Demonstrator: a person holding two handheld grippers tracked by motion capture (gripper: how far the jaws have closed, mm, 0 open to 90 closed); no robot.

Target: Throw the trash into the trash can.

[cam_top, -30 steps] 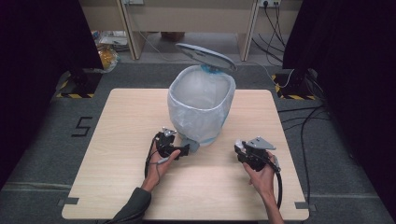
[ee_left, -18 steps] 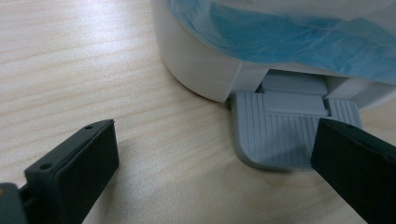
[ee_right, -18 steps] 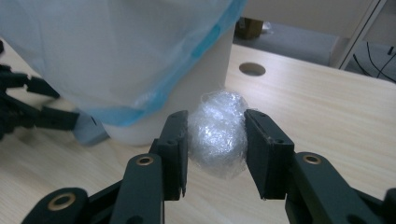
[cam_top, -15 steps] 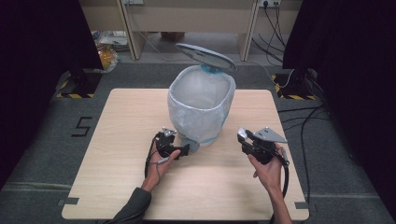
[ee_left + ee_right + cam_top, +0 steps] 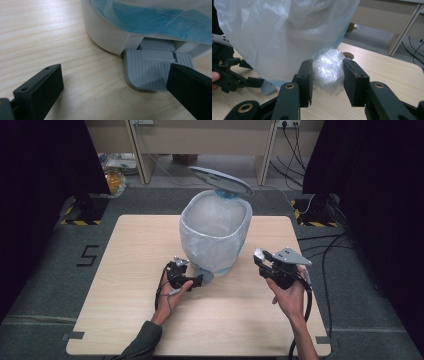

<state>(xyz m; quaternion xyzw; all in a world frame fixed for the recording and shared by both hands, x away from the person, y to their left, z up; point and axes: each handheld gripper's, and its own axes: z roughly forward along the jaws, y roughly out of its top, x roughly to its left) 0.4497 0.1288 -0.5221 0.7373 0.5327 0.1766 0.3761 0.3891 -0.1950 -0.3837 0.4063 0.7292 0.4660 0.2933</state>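
Our right gripper point(image 5: 327, 75) grips the plastic-wrap ball point(image 5: 328, 71); the open-lidded bin point(image 5: 216, 232) rises just beyond; our left gripper point(image 5: 115, 87), jaws apart, presses its pedal point(image 5: 150, 72).

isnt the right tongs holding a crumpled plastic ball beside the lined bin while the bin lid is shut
Not quite: the lid stands open, tilted up behind the lined bin, as the high view shows. The rest holds: the right tongs grip the crumpled plastic ball beside the bin.

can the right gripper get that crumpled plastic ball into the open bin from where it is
Probably yes. The right gripper holds the crumpled clear plastic ball beside the white bag-lined pedal bin, whose grey lid stands raised. Nothing blocks the way up over the rim.
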